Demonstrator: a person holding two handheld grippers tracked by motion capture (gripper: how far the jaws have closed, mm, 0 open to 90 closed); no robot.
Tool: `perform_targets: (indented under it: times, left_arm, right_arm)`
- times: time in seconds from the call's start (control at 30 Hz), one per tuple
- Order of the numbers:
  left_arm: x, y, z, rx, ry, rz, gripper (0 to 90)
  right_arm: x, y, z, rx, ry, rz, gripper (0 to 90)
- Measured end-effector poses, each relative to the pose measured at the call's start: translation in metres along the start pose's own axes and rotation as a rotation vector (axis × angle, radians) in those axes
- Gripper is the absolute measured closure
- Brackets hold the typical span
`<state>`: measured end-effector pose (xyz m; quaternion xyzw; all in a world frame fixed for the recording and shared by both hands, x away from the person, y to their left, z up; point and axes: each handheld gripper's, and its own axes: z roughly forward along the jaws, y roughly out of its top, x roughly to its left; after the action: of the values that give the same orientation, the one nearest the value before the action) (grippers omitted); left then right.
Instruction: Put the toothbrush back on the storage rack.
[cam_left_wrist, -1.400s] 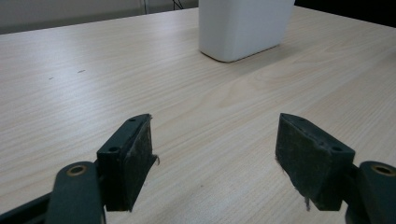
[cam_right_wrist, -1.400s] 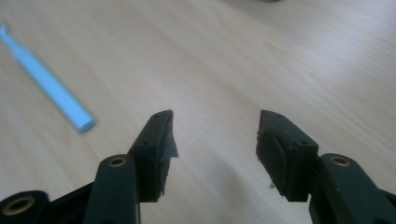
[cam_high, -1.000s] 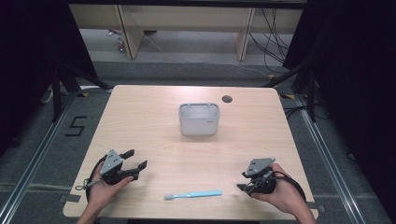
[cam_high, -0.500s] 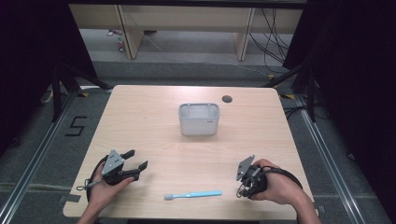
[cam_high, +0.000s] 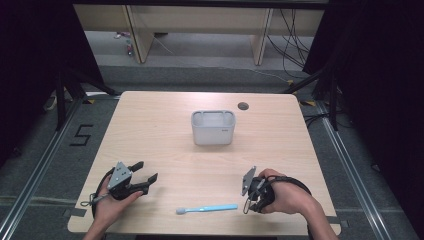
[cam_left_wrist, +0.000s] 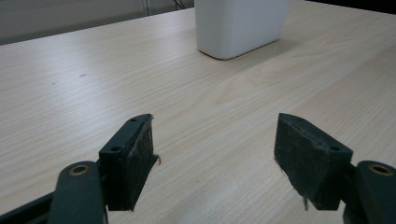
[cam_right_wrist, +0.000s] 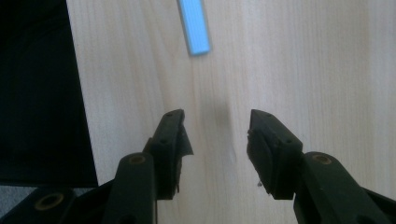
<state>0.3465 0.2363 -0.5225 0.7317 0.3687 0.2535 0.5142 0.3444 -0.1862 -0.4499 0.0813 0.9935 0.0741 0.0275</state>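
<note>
My right gripper (cam_high: 248, 196) sits low and right of centre in the high view, turned toward the near table edge, its jaws apart with nothing between them. In the right gripper view, the end of the light blue toothbrush (cam_right_wrist: 194, 25) handle lies just beyond my jaw tips, at the top of the frame, a little left of the gap. In the high view the toothbrush (cam_high: 206, 208) lies flat near the bottom edge of the wooden table (cam_high: 160, 125), its bristle end pointing left. My left gripper (cam_high: 145, 176) rests at lower left, jaws also wide and empty, aimed at the white holder (cam_left_wrist: 240, 25). That holder (cam_high: 213, 127) stands upright at the table's centre, well apart from the brush. I judge this is the reach for the toothbrush: next I need to slide forward, straddle the handle, and close.
</note>
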Motion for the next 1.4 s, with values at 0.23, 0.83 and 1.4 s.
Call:
perform_targets:
  times: [0.23,0.83,1.4]
  left_arm:
    - [0.0,0.0,0.0,0.005,-0.005,-0.001,27.9]
    - [-0.004,0.0,0.002,0.018,-0.007,0.034,27.6]
    - [-0.003,0.001,0.003,0.027,-0.013,0.034,27.5]
  right_arm:
    - [0.001,0.015,0.001,0.024,0.004,-0.017,56.4]
    - [0.004,0.034,0.006,0.08,0.023,-0.093,57.9]
    - [0.004,0.053,0.012,0.078,0.042,-0.145,60.4]
